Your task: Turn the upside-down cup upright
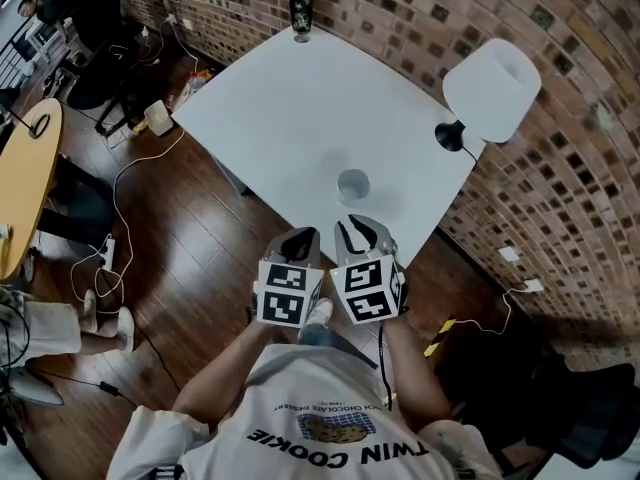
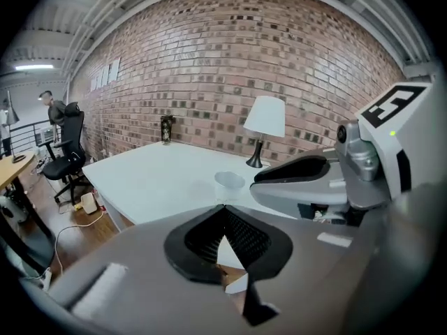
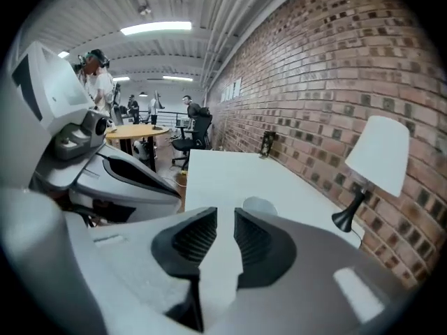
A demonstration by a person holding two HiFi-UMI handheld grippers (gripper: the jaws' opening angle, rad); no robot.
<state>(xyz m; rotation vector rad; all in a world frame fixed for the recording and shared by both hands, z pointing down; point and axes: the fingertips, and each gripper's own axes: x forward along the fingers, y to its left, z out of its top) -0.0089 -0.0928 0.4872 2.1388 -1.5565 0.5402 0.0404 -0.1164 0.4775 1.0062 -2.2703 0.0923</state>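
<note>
A small pale translucent cup (image 1: pixel 353 184) stands on the white table (image 1: pixel 290 118) near its front edge. Whether its rim faces up or down I cannot tell. It also shows in the left gripper view as the cup (image 2: pixel 229 181) and in the right gripper view as the cup (image 3: pixel 260 206), just past the jaws. Both grippers hover side by side short of the table edge, pointing at the cup and apart from it. My left gripper (image 1: pixel 300 238) (image 2: pixel 223 208) is shut, its pads meeting at the tips on nothing. My right gripper (image 1: pixel 358 230) (image 3: pixel 225 215) stands slightly open with a narrow empty gap.
A white-shaded lamp (image 1: pixel 492 88) on a black base stands at the table's right corner by the brick wall. A dark tumbler (image 1: pixel 302 10) sits at the far corner. Cables (image 1: pixel 130 178) trail over the wooden floor on the left, beside a round wooden table (image 1: pixel 30 168).
</note>
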